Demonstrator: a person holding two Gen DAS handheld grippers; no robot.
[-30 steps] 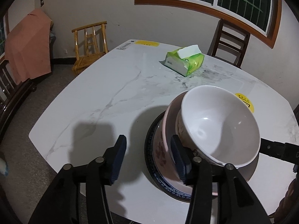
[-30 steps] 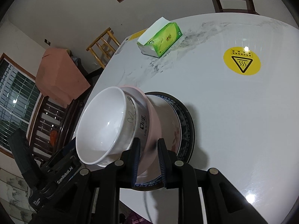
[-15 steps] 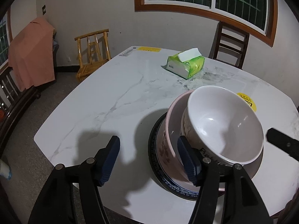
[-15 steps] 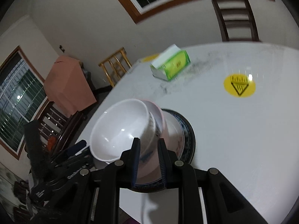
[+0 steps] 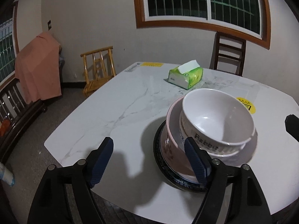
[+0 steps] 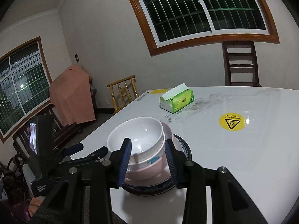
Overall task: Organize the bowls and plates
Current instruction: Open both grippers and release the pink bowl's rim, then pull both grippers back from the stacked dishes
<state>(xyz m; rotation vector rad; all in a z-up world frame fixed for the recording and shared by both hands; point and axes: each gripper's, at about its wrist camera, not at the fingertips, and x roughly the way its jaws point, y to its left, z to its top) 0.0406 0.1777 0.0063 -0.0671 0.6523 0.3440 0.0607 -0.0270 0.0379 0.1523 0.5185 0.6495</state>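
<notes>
We found the left hand-held gripper opening wide over the near edge of the bench with nothing between its pads, and the right hand-held gripper opening too, its pads clear of the dishes seen between them. Beyond stood the stack: white bowl in pink bowl on dark-rimmed plate, with a tissue pack farther back.

Stacked near the bench's near edge: white bowl uppermost, upright and empty, lettered "Rabbit" on its side, possibly nested in a second white one. Seated inside a wider pink bowl with floral marks. Beneath, a dark blue-rimmed plate, flat on the bench.
</notes>
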